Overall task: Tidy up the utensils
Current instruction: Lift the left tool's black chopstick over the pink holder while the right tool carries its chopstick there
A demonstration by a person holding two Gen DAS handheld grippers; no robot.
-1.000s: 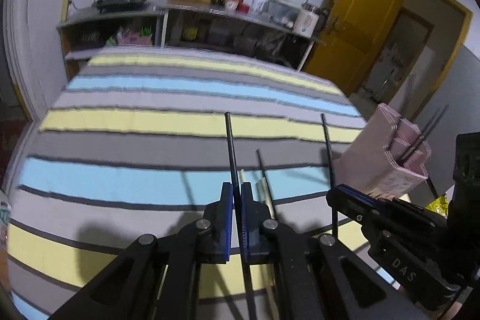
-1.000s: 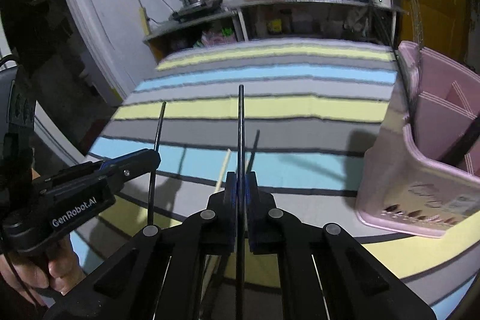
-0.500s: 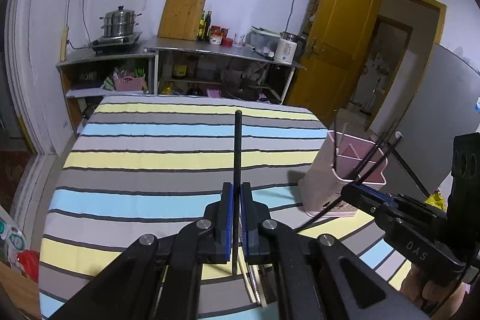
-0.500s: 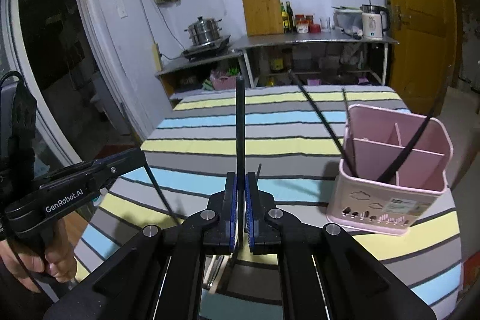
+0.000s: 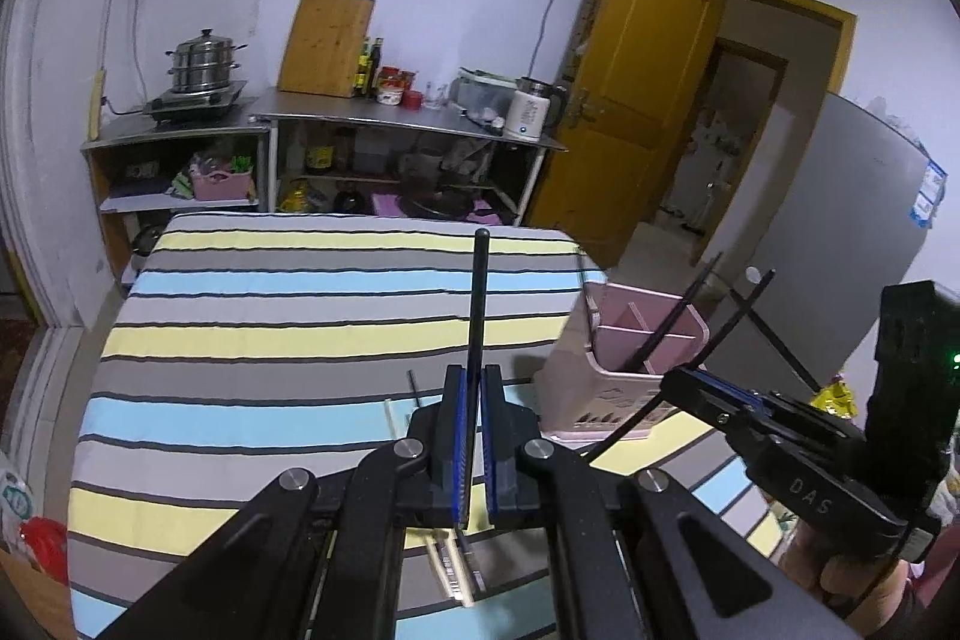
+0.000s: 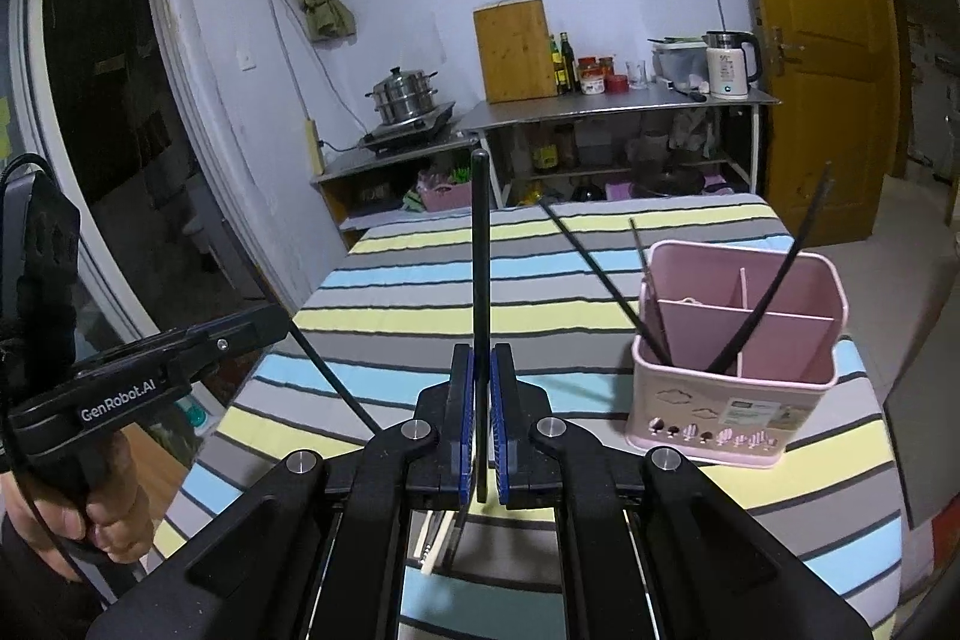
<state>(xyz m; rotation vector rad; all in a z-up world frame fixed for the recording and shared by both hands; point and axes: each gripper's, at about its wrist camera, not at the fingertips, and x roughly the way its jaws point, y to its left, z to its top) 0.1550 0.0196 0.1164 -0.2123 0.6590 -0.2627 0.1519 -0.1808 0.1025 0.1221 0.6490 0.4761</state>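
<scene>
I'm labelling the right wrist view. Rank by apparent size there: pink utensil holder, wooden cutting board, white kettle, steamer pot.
1. pink utensil holder, nearest the camera, which inflates it.
2. wooden cutting board.
3. steamer pot and white kettle look about alike; no ranking between them.

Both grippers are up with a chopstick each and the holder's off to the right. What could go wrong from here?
1. Each black chopstick is pinched near one end between shut pads, so it may pivot or slip on the way.
2. The pink holder already has sticks leaning across its compartments; a new one could snag them or tip it.
3. The left gripper and right gripper converge on one holder and may collide.
</scene>
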